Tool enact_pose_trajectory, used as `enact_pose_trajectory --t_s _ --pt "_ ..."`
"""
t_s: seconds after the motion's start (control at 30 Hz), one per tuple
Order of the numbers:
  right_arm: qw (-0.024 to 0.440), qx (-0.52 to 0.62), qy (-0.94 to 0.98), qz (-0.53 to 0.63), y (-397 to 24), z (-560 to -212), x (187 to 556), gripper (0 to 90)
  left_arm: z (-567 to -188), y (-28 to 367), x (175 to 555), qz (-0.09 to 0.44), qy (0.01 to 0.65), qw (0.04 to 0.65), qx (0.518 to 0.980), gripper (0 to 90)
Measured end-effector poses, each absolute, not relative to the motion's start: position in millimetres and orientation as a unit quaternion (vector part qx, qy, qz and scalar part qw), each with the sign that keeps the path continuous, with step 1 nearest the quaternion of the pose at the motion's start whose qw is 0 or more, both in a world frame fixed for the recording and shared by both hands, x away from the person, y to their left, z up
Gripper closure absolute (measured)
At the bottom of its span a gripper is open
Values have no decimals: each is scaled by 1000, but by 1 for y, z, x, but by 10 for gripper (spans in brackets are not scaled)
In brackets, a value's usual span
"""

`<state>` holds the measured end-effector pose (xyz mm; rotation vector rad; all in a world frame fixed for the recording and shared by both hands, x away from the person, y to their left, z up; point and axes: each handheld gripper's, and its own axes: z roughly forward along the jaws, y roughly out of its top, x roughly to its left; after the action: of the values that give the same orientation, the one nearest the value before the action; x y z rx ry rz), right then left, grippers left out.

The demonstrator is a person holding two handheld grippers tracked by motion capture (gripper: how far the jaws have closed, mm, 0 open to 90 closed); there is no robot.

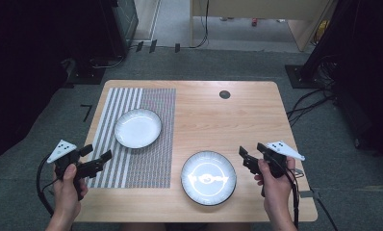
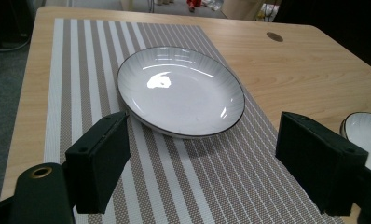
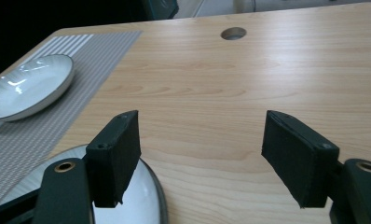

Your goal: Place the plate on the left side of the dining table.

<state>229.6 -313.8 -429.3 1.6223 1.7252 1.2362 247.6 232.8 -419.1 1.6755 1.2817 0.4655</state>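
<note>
**Two plates, both grippers hovering with nothing held**

I'm looking down on a light wooden table (image 1: 228, 120) standing on grey carpet, with cables trailing off to the right and dark equipment on both sides. A striped grey-and-white placemat (image 1: 146, 159) covers the left part of the tabletop, and a small round cable hole (image 1: 224, 94) sits near the far edge.

One white plate with a dark rim (image 1: 137, 127) rests on the placemat, toward its far half. A second plate of the same kind (image 1: 209, 177) lies on the bare wood near the front edge, just right of the mat (glare from the lamp blooms in its centre).

My left gripper (image 1: 95, 161) hangs over the near left of the mat, jaws spread wide, the far plate (image 2: 180, 91) framed between them but well apart. My right gripper (image 1: 249, 156) hovers just right of the near plate (image 3: 137, 205), jaws likewise apart, gripping nothing.
</note>
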Motion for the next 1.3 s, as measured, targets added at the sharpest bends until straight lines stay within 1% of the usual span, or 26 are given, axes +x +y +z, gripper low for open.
enact_pose_trajectory --t_s 0.37,0.8,1.3 --pt "255 605 619 431 -349 -440 215 275 -439 253 240 195 541 469 670 176" --pt "264 634 601 409 -386 -467 199 275 -469 267 233 196 565 450 664 176" --pt "270 664 586 377 -422 -501 180 274 -502 270 229 213 565 403 688 168"
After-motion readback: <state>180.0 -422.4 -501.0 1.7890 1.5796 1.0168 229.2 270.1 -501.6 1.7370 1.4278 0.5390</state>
